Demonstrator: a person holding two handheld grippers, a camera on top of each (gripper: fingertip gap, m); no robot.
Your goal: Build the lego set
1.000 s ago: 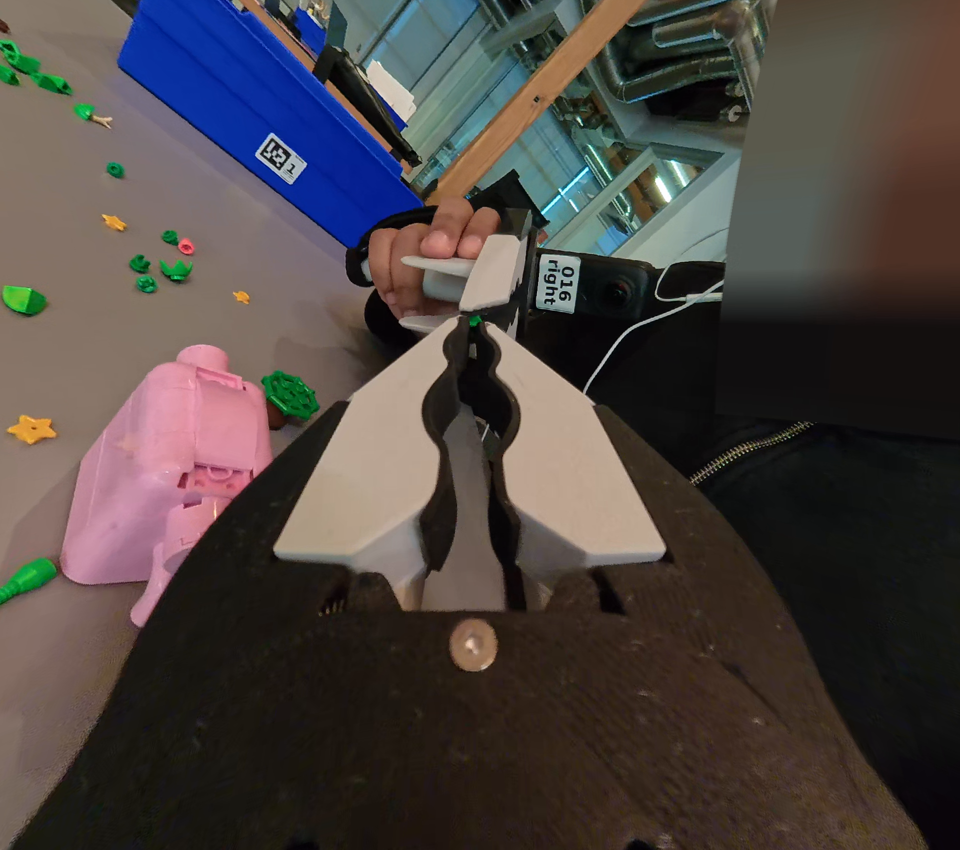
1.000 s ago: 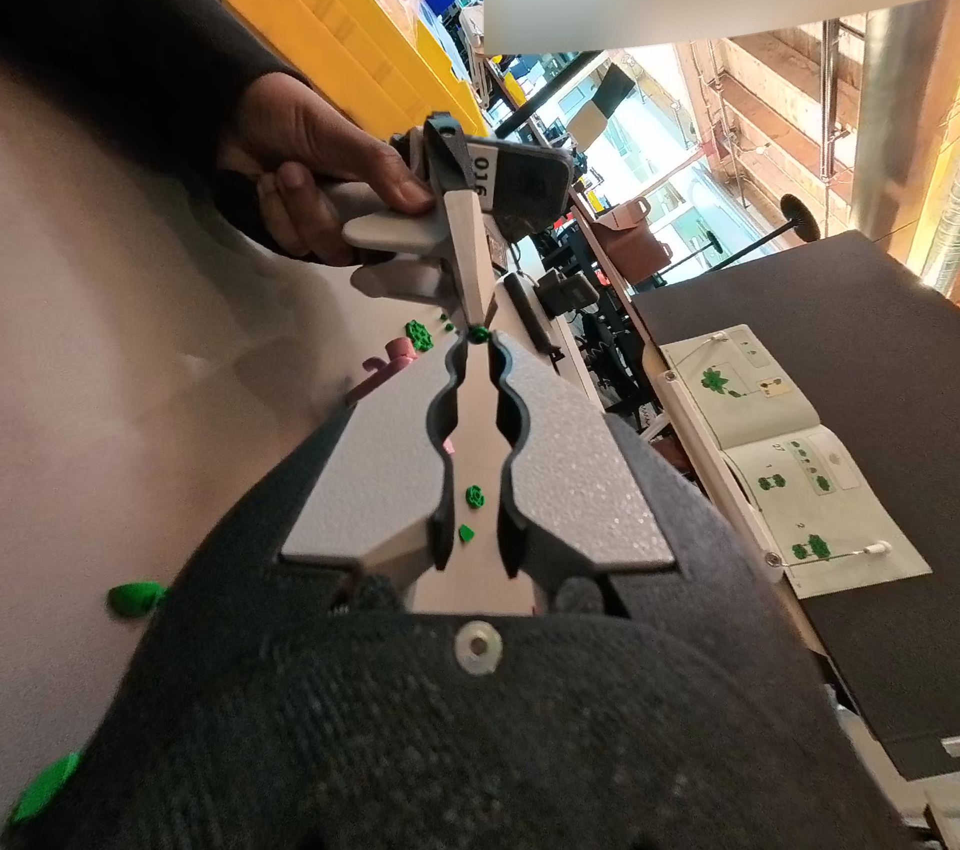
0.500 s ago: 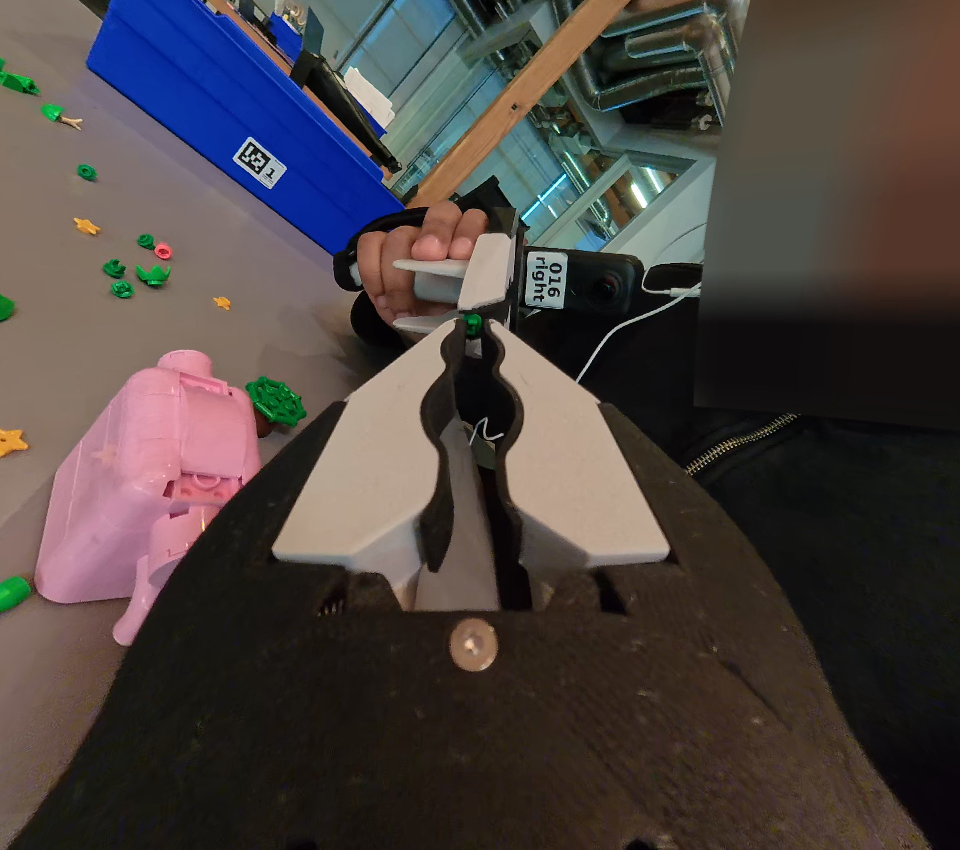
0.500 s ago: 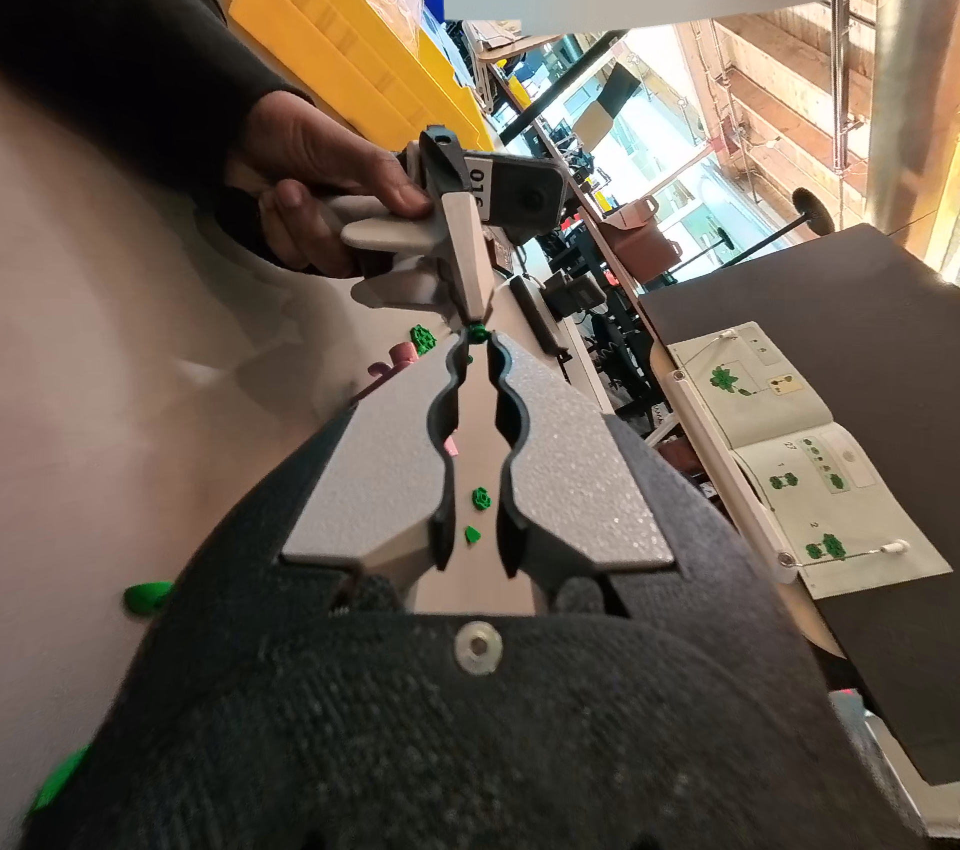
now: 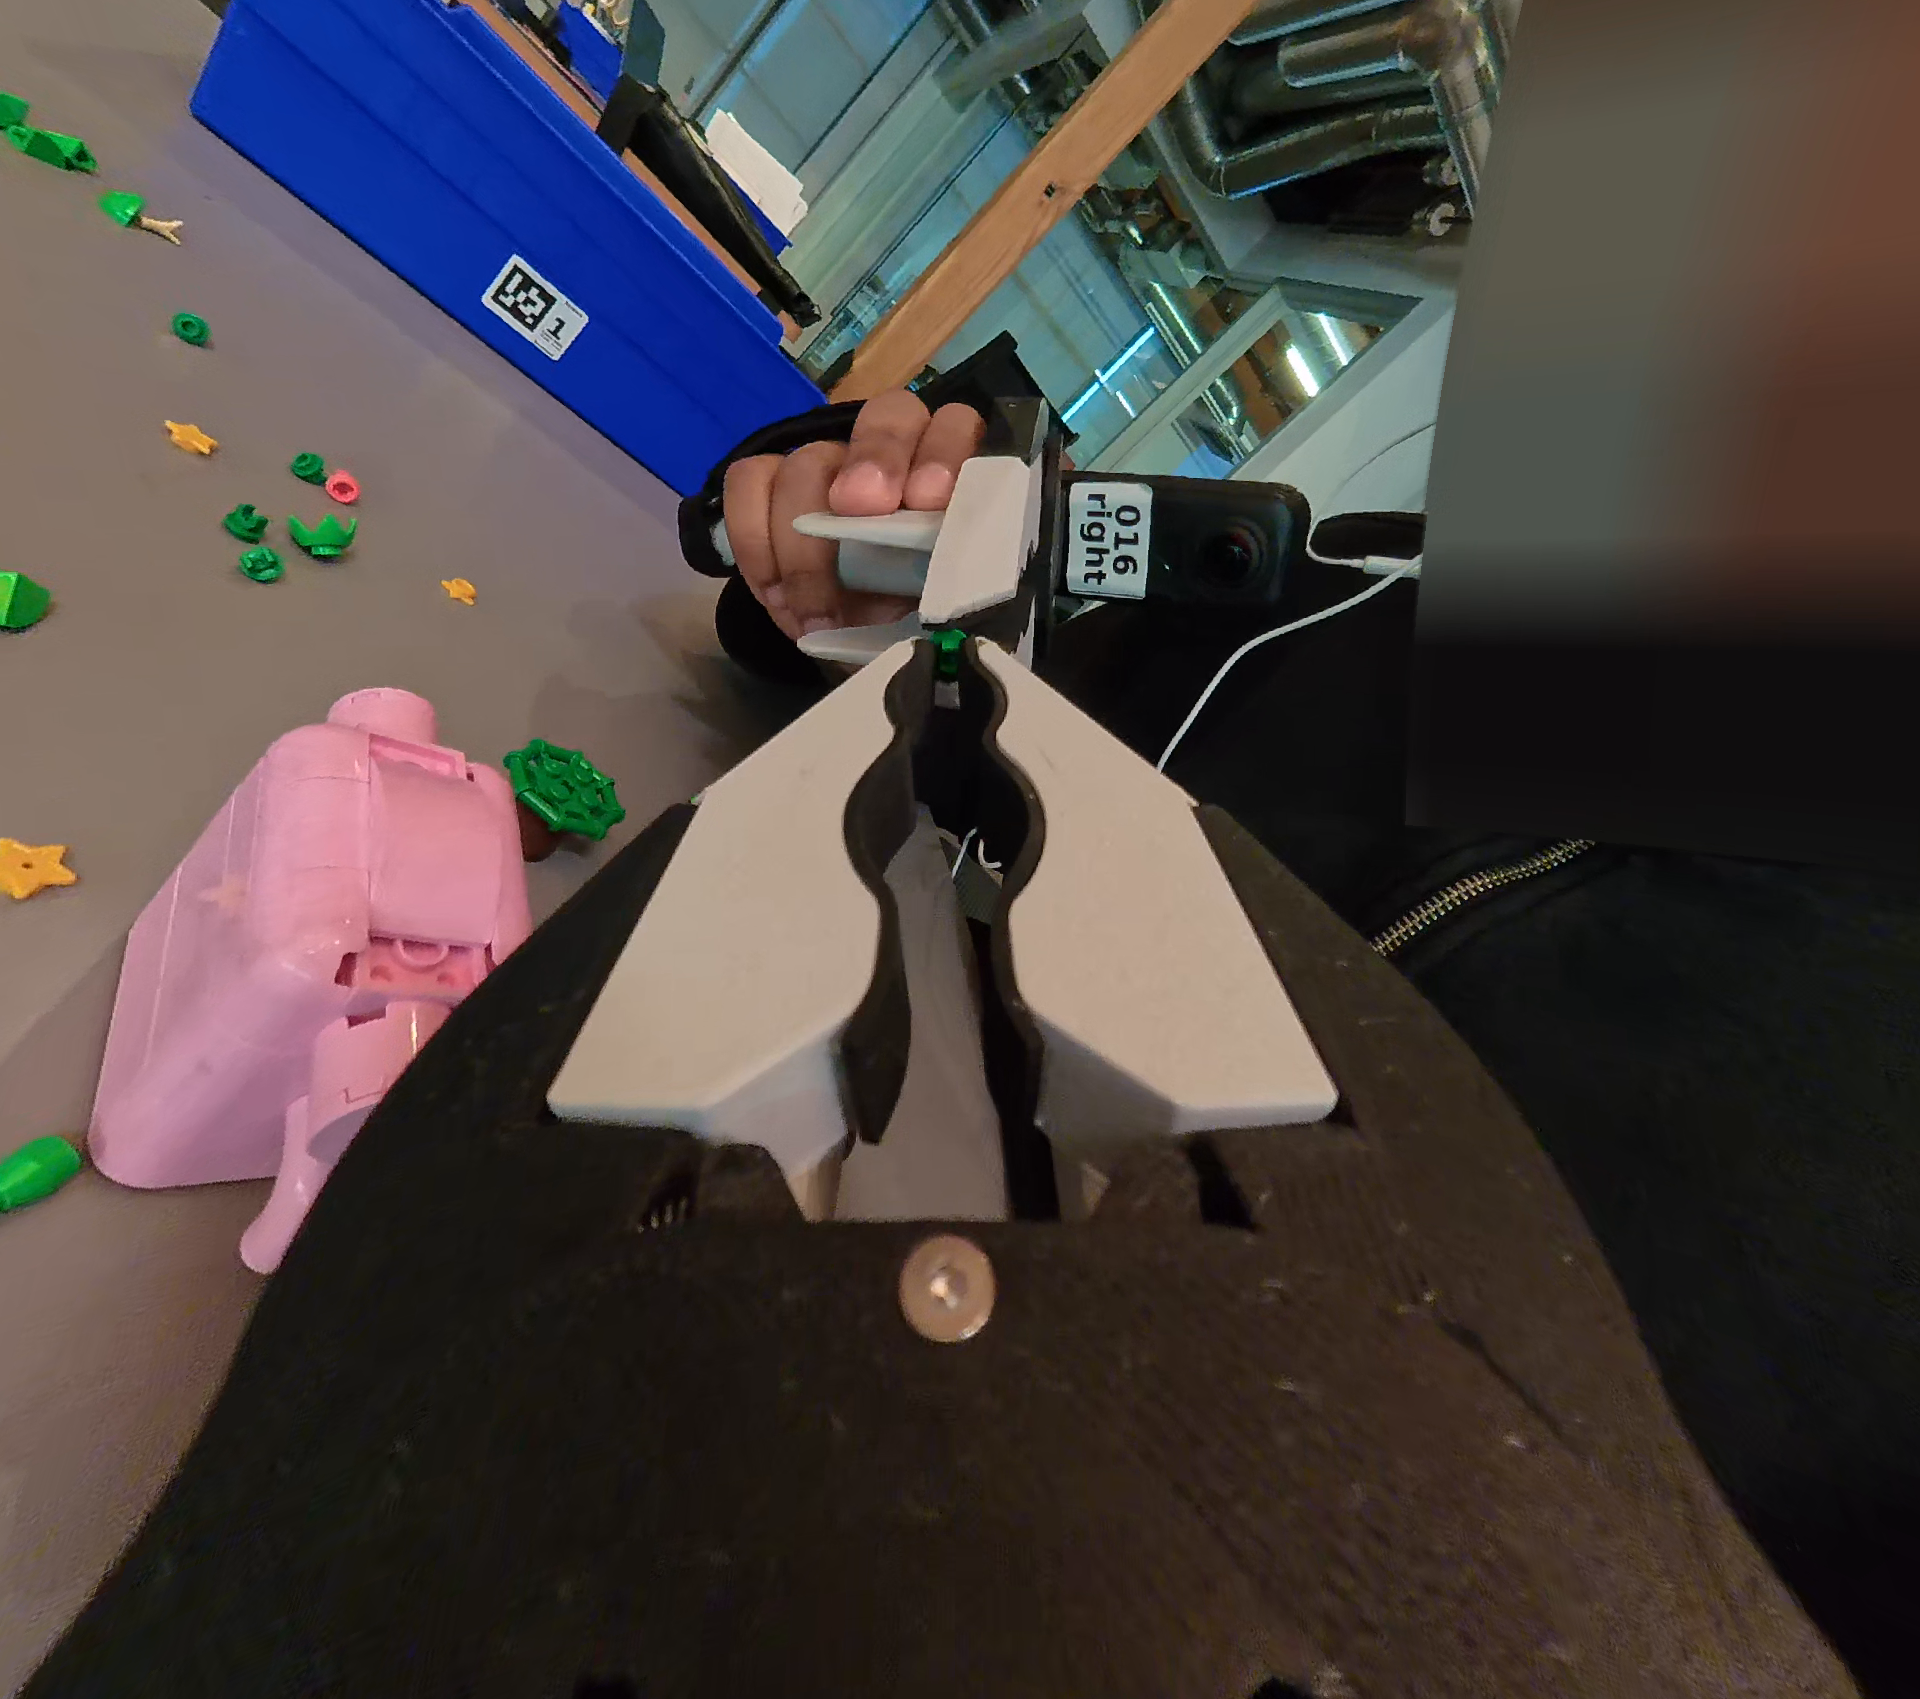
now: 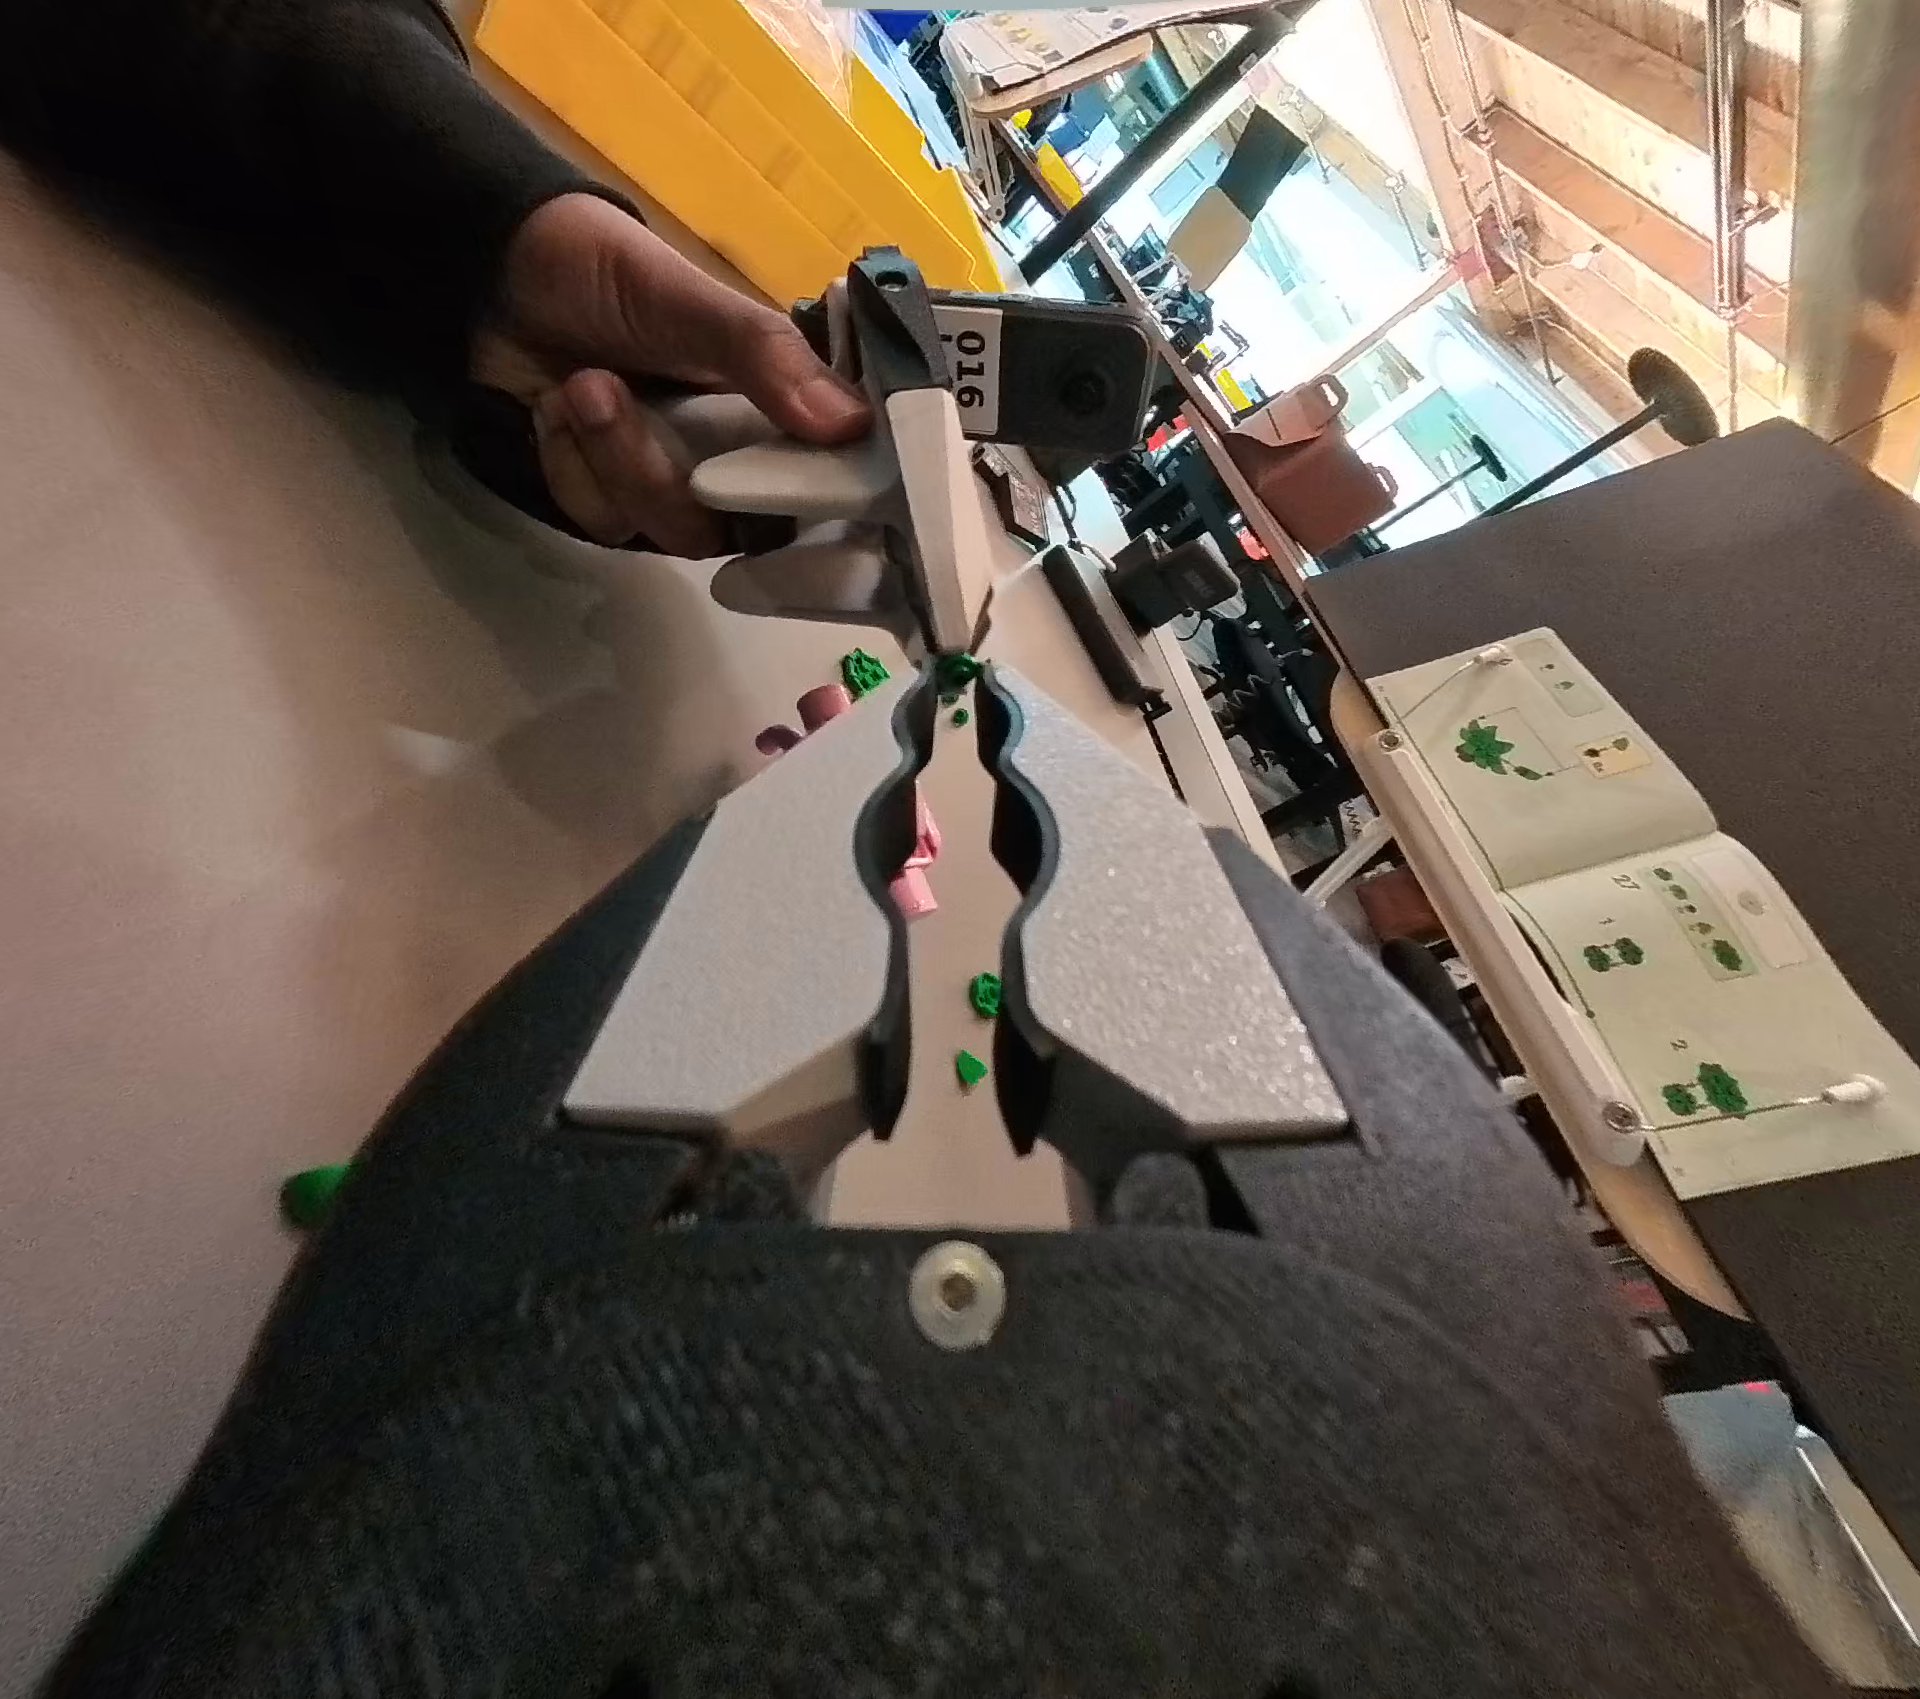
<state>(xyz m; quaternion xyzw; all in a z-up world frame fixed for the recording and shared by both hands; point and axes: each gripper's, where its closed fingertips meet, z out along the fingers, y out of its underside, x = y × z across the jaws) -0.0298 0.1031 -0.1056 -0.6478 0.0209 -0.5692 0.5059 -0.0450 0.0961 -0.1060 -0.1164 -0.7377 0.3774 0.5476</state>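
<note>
My left gripper (image 5: 945, 650) and my right gripper (image 6: 955, 675) meet tip to tip above the grey table (image 5: 436, 444). A small green lego piece (image 5: 948, 641) is pinched at the meeting point. It also shows in the right wrist view (image 6: 956, 669). Both sets of jaws are closed on it. Whether it is one piece or two joined is too small to tell. The pink lego model (image 5: 312, 922) lies on the table left of my left gripper, with a round green leaf piece (image 5: 564, 792) beside it.
Loose green pieces (image 5: 322, 532) and yellow stars (image 5: 31, 865) are scattered on the table. A blue bin (image 5: 468, 236) stands at the back. Yellow bins (image 6: 707, 122) and an open instruction booklet (image 6: 1558, 901) on a black board show in the right wrist view. My left and right fingertips are right by each other.
Both grippers stay tip to tip on the green piece. The pair has shifted and tilted slightly, so the table and pink model sit a little differently in view.
</note>
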